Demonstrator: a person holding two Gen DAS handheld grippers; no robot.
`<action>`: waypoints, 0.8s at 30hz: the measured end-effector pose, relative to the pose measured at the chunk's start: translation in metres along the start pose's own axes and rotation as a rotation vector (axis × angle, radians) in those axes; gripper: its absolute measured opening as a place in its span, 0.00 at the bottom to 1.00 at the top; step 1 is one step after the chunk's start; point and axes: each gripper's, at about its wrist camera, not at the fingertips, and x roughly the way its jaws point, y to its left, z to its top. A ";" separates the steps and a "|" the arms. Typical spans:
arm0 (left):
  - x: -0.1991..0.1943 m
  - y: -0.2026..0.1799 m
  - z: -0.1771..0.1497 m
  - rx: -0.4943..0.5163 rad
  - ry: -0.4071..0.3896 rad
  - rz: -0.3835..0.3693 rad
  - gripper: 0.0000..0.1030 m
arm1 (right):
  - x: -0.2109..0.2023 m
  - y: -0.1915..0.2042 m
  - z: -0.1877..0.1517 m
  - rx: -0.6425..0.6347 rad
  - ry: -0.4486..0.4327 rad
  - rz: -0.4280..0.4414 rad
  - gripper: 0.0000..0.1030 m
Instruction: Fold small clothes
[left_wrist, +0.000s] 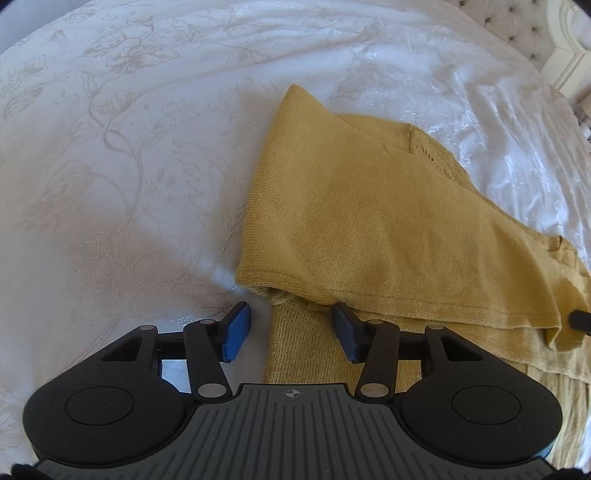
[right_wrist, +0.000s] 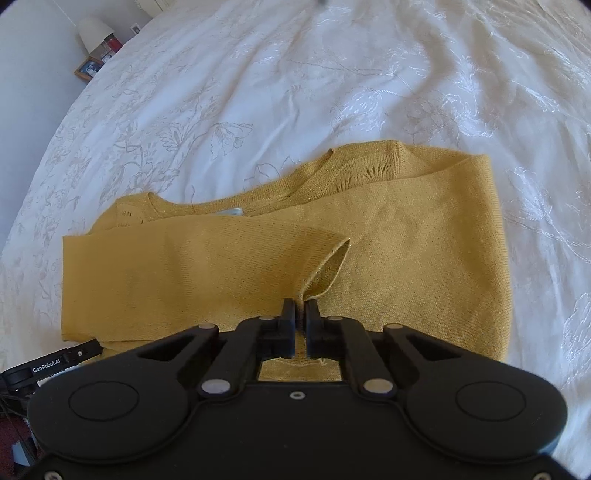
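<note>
Sweater cuff pinched in right tongs — left tongs agape.

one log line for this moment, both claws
left claw open over sweater edge | right claw shut on sweater sleeve cuff | sweater partly folded on bedspread

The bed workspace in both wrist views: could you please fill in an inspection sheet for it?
Surface: white bedspread with floral embroidery, wrinkled.
Job's things: yellow sweater, partly folded, sleeve laid across the body.
Clutter: nothing seen on the bed.
Grippers: left gripper open, over the sweater's edge, gripping nothing; right gripper shut on the sleeve's cuff.
Cables: nothing seen clearly.
Surroundings: lamp and picture frame beside the bed; tufted headboard.
</note>
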 end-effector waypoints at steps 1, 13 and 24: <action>0.000 0.000 0.000 0.000 0.001 0.000 0.47 | -0.009 0.004 0.003 -0.014 -0.014 0.023 0.11; 0.002 -0.007 -0.001 0.030 -0.005 0.014 0.49 | -0.050 -0.037 0.027 -0.071 -0.062 -0.177 0.07; -0.002 -0.008 -0.004 0.079 0.001 0.013 0.49 | -0.023 -0.044 0.011 0.020 -0.023 -0.037 0.43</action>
